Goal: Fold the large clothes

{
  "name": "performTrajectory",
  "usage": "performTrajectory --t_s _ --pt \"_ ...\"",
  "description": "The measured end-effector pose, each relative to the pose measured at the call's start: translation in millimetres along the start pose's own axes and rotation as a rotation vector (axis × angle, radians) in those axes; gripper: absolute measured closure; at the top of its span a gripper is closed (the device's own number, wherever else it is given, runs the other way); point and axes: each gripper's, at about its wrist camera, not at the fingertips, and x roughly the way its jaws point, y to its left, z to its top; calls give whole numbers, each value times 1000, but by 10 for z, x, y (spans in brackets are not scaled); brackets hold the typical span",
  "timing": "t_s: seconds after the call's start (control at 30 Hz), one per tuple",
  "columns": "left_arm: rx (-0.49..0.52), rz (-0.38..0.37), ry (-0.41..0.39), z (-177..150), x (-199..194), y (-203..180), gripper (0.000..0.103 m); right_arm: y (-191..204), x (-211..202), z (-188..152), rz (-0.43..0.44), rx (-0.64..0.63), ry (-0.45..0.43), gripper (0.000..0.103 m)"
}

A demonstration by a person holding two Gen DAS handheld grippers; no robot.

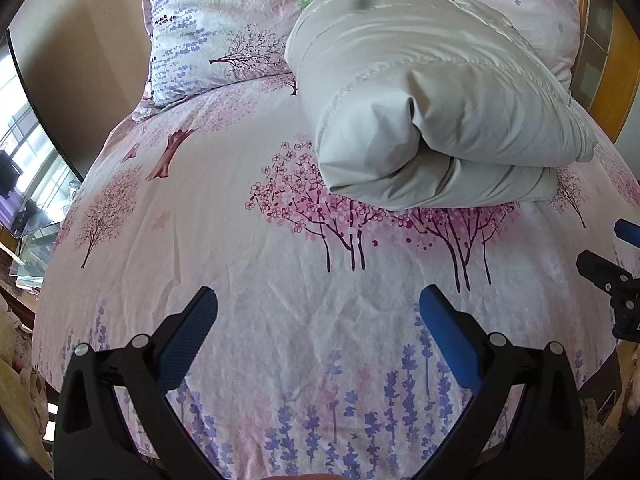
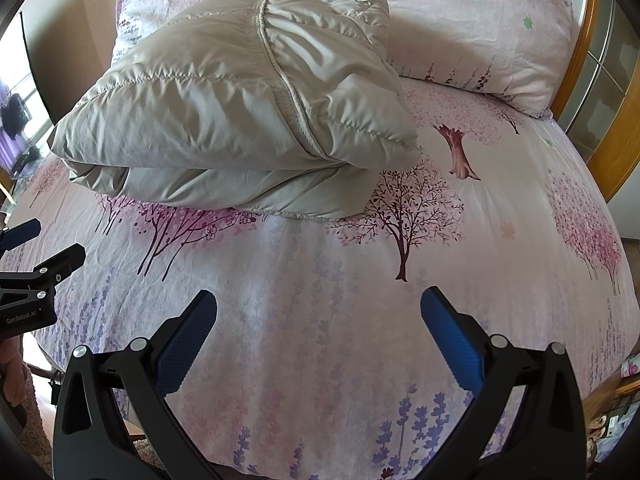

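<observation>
- Where the bed ends on the far left, a dark-framed mirror or screen [image 1: 36,128] leans by a beige wall, w/ a glass stand [image 1: 32,236] below it; both sit well apart from the garment.
- Left hand-held gripper [image 1: 318,306]: jaws spread wide, blue pads [image 1: 188,344] holding nothing, hovering over the near part of the bed sheet [image 1: 224,248], above the printed lavender stems.
- Far left on the bed, a white pillow [image 1: 192,32] w/ purple sprigs and a pink tree print, just beside the garment's far-left edge.
- Padded jacket [image 1: 420,96], pale grey-beige, quilted: folded into a thick bundle, lying on the sheet around mid-bed, over the pink blossom trees. In the left wrist view its near end shows layers tucked on one another. In the right wrist view [image 2: 240,100] a piped seam runs across the top and the lower layer sticks out at the near-right corner.
- Right hand-held gripper [image 2: 318,306]: also wide open, nothing between the pads [image 2: 452,344], over the near part of the sheet, apart from the jacket. Each tool shows at the edge of the other's view.
- Far right, a pink pillow [image 2: 480,28] lies behind the jacket; I can't tell if they touch.
- Rightmost: a wooden frame [image 2: 600,92] w/ glass panes, past the bed edge.
</observation>
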Motion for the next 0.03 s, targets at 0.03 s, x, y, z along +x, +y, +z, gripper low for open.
performTrajectory --t_s 0.03 --pt "1 -1 0 4 6 8 2 0 1 -1 0 0 0 1"
